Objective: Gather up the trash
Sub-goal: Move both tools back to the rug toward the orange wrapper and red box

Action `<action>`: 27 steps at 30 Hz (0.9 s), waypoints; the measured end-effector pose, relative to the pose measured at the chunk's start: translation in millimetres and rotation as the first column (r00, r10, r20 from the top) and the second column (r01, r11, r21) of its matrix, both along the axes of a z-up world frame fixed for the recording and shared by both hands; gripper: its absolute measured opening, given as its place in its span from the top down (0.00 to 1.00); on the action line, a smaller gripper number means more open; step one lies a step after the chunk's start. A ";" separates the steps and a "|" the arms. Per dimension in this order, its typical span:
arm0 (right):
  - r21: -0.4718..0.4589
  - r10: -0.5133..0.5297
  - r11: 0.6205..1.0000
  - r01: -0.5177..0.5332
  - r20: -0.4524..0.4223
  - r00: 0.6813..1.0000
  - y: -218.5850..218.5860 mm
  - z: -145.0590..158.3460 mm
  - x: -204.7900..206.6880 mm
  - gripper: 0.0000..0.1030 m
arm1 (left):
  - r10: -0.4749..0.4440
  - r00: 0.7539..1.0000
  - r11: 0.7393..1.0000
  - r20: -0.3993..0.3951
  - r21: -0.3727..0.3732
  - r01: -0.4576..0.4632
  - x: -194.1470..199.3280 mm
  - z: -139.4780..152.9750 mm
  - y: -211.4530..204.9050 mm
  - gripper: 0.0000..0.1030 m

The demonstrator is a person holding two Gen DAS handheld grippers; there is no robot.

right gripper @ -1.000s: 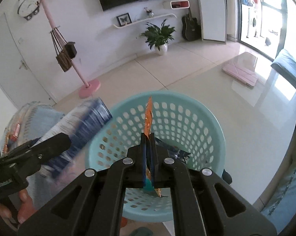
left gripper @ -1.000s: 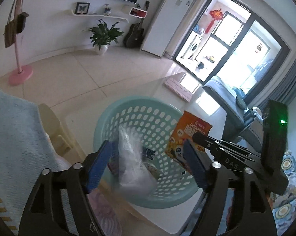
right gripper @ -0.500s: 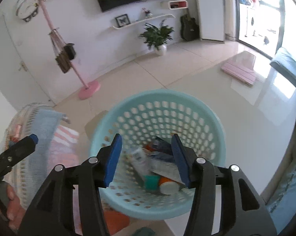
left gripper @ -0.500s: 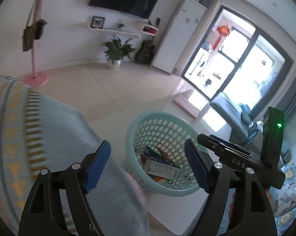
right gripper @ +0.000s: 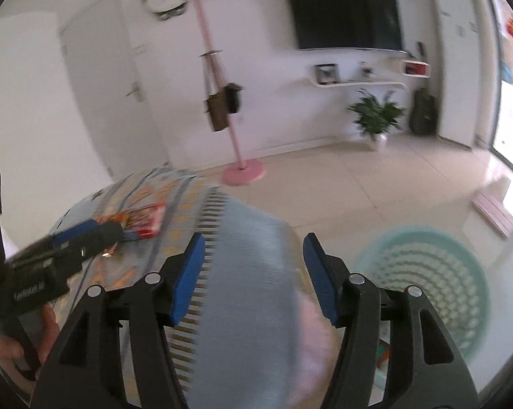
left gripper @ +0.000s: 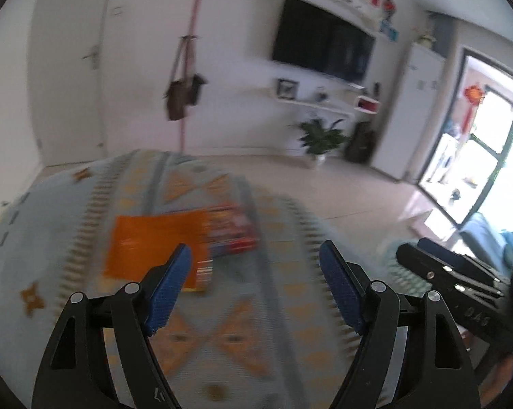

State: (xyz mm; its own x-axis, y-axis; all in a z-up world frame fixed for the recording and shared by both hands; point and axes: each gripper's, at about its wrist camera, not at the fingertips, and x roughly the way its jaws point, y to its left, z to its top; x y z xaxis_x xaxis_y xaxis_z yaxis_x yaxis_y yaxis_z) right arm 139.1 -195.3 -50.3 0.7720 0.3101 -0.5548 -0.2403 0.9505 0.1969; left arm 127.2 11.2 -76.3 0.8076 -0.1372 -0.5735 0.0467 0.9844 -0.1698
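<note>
My left gripper (left gripper: pixel 254 279) is open and empty above a patterned cloth (left gripper: pixel 86 211). An orange wrapper (left gripper: pixel 147 248) and a red snack packet (left gripper: pixel 230 228) lie on the cloth just ahead of it. My right gripper (right gripper: pixel 253 272) is open and empty over the cloth's edge (right gripper: pixel 249 272). The teal basket (right gripper: pixel 423 279) stands to its lower right. The left gripper (right gripper: pixel 82 235) shows in the right wrist view near the red packet (right gripper: pixel 147 220). The view is blurred.
A pink coat stand (right gripper: pixel 239 167) with a brown bag stands behind the cloth. A potted plant (right gripper: pixel 375 119) and a guitar case sit at the far wall. Tiled floor (right gripper: pixel 375 187) lies between the cloth and the wall.
Both grippers let their trash fall into the basket and opened. Both then swung left, away from the basket and over the patterned cloth.
</note>
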 end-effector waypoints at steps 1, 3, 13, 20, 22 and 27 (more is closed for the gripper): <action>0.004 0.015 1.000 -0.015 -0.005 1.000 12.0 -3.1 2.4 0.45 | 0.006 1.000 1.000 -0.024 0.002 -0.006 2.7 -5.3 10.4 0.27; 0.019 0.038 0.999 -0.038 -0.021 0.999 33.7 -9.2 13.3 0.45 | 0.003 0.998 1.000 -0.060 0.005 -0.003 8.0 -10.6 23.3 0.27; -0.047 0.070 0.996 -0.076 -0.125 0.990 92.8 -47.5 44.8 0.46 | 0.070 0.991 0.988 -0.111 0.145 -0.054 38.1 -36.8 30.1 0.21; 0.045 0.070 0.997 -0.063 -0.192 0.979 78.0 -54.1 58.8 0.46 | 0.132 0.974 0.979 -0.182 0.180 -0.099 51.2 -42.5 37.6 0.47; 0.048 0.072 0.997 -0.063 -0.200 0.977 76.1 -55.2 60.2 0.46 | 0.140 0.974 0.980 -0.181 0.167 -0.109 48.8 -41.8 40.9 0.57; 0.014 0.088 0.996 -0.087 -0.190 0.978 83.9 -53.2 55.5 0.46 | 0.145 0.973 0.982 -0.178 0.146 -0.119 39.7 -40.6 53.2 0.90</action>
